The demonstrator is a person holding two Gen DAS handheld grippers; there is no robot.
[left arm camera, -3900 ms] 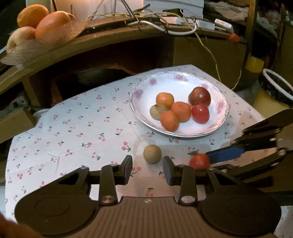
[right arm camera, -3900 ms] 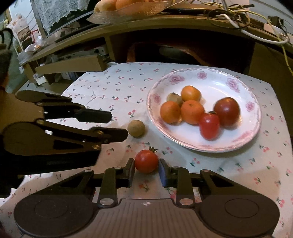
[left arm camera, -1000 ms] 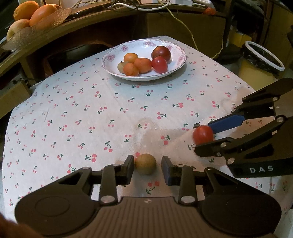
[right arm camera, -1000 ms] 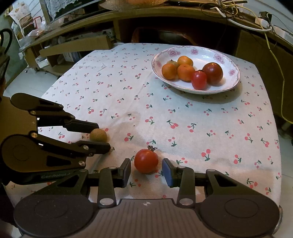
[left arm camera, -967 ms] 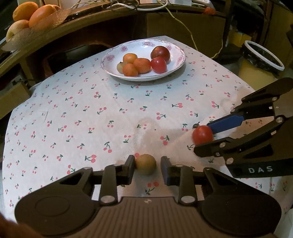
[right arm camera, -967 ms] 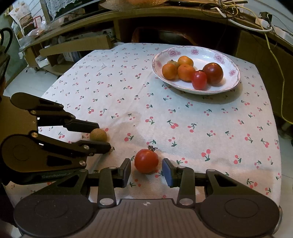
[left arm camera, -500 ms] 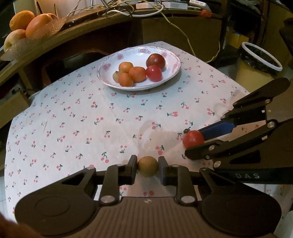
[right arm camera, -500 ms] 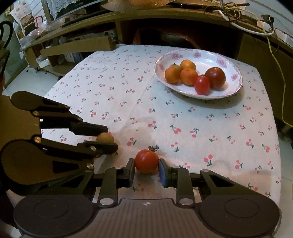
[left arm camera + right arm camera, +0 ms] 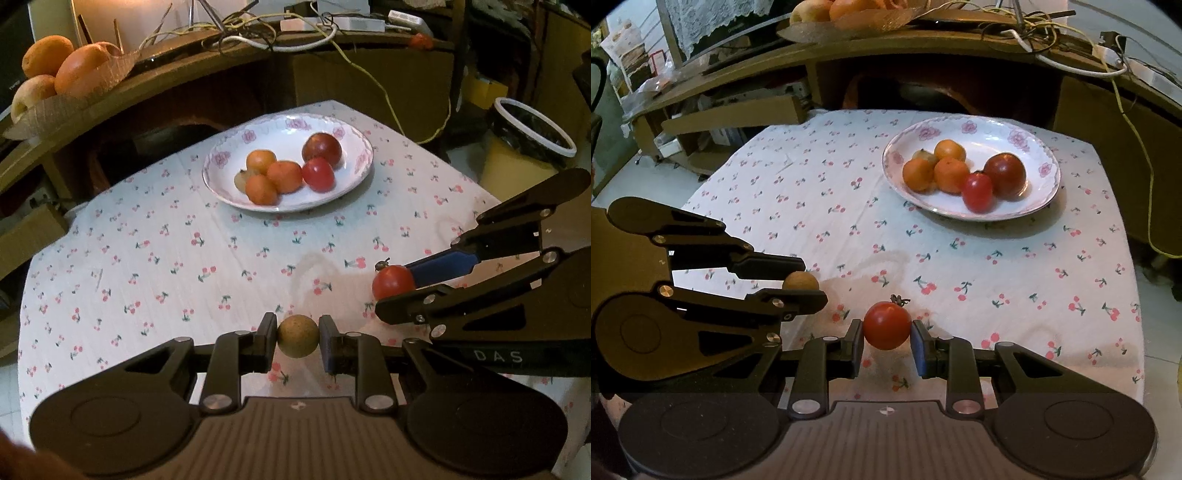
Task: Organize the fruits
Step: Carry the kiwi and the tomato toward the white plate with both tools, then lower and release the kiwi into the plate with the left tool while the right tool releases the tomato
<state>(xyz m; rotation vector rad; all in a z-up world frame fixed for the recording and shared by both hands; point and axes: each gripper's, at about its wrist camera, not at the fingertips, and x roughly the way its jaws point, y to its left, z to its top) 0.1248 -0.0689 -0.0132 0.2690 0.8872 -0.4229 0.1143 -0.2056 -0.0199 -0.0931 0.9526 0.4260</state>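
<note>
While the left gripper point(image 9: 297, 336) pinches a brown fruit point(image 9: 297, 336) between its fingers, the right gripper point(image 9: 887, 326) clamps a tomato point(image 9: 887, 325) (stem up) the same way, both near the front edge of the tabletop point(image 9: 997, 266). The two grippers sit side by side. Well apart, at the far end, a plate point(image 9: 1038, 199) holds three oranges, a tomato and other fruit.

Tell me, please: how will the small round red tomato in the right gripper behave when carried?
The small round red tomato looks smooth and glossy, so it may slip. The right gripper pinches only its sides; being round, it would probably roll if released.
</note>
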